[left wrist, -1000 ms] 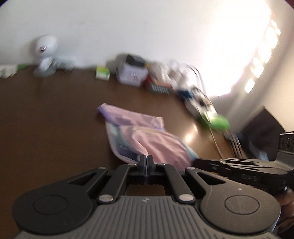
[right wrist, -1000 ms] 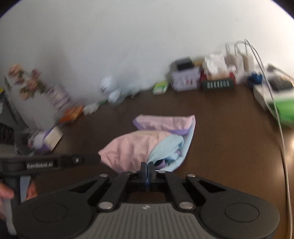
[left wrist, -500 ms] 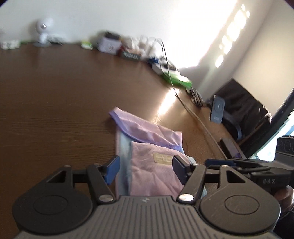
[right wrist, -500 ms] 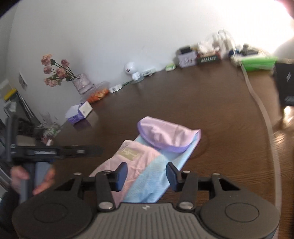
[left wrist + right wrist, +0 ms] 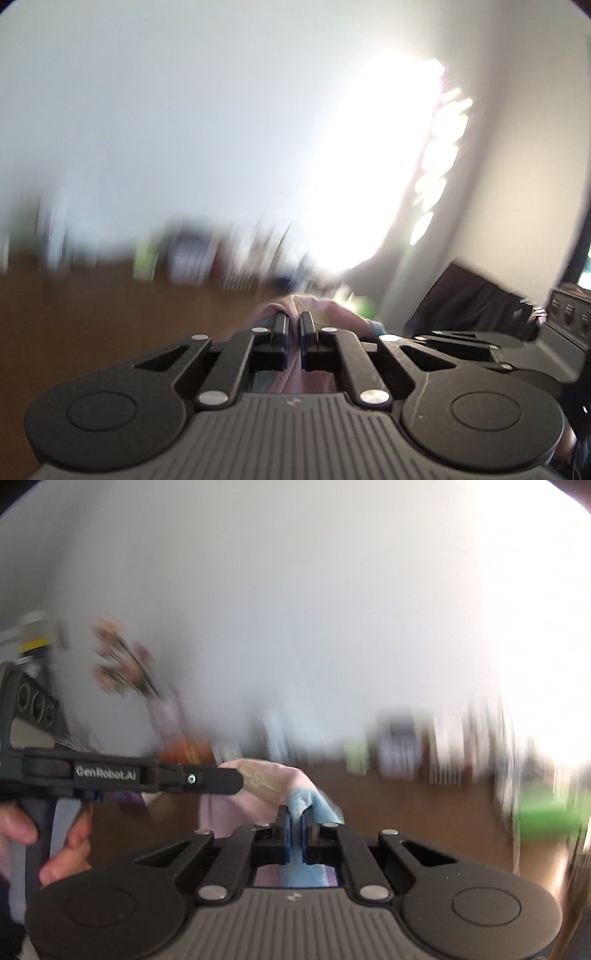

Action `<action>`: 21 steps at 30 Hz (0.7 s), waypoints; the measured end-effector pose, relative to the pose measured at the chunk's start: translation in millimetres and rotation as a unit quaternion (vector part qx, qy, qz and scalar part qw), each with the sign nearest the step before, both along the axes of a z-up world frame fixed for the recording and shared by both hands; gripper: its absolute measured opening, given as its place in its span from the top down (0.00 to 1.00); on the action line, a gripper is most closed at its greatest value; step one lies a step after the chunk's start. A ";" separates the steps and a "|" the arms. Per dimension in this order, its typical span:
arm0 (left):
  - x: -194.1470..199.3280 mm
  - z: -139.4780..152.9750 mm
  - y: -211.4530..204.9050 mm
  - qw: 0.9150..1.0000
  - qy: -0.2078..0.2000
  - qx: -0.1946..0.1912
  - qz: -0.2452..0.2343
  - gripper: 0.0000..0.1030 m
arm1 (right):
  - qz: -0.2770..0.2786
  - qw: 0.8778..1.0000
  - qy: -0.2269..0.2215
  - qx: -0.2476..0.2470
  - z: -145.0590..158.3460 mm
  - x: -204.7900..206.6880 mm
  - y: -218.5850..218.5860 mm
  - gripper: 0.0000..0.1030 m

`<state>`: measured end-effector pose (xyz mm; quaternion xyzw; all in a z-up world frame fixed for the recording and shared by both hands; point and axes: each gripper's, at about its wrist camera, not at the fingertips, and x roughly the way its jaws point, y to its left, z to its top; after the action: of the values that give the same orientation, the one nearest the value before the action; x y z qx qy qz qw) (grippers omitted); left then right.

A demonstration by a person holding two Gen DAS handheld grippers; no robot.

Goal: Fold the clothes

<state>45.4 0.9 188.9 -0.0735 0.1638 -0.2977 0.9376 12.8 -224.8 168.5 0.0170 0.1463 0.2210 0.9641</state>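
Cloth (image 5: 258, 794), soft pink with a blue dotted part, hangs bunched above the brown table (image 5: 424, 805). My left gripper (image 5: 294, 325) pinches its pink fold; my right gripper (image 5: 294, 821) clamps the blue edge.

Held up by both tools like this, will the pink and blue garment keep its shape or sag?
The pink and blue cloth garment will likely sag: it bunches over the right tool. It is probably light, as the left tool lifts it by a thin pinch.
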 end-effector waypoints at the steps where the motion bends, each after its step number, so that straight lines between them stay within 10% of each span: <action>1: -17.1 6.1 0.9 1.000 -0.016 0.006 -0.002 0.94 | 0.009 1.000 -0.009 -0.007 0.3 -14.6 -2.0 0.96; 6: -83.5 -68.1 -0.2 0.994 0.095 0.053 -0.005 0.91 | 0.066 0.995 0.061 -0.040 -56.4 -79.5 -4.5 0.74; 7: -94.6 -95.7 1.1 0.987 0.147 0.062 -0.010 0.82 | 0.076 0.991 0.101 -0.052 -76.9 -90.4 -4.7 0.59; 11: -136.7 -158.6 27.2 0.963 0.267 0.025 0.008 0.66 | 0.072 0.974 0.202 -0.072 -130.3 -140.9 -24.3 0.57; 15: -151.0 -142.1 30.3 0.972 0.234 -0.003 0.012 0.39 | 0.047 0.978 0.197 -0.041 -122.7 -157.2 -43.4 0.56; 21: -161.2 -135.3 -18.6 0.978 0.192 0.067 -0.038 0.27 | 0.094 0.980 0.141 -0.108 -118.5 -148.1 -4.4 0.56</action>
<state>-115.8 -17.7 53.5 -0.0607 0.3632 -0.3014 0.8795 -135.4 -229.2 50.0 -0.0702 0.3048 0.2886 0.9049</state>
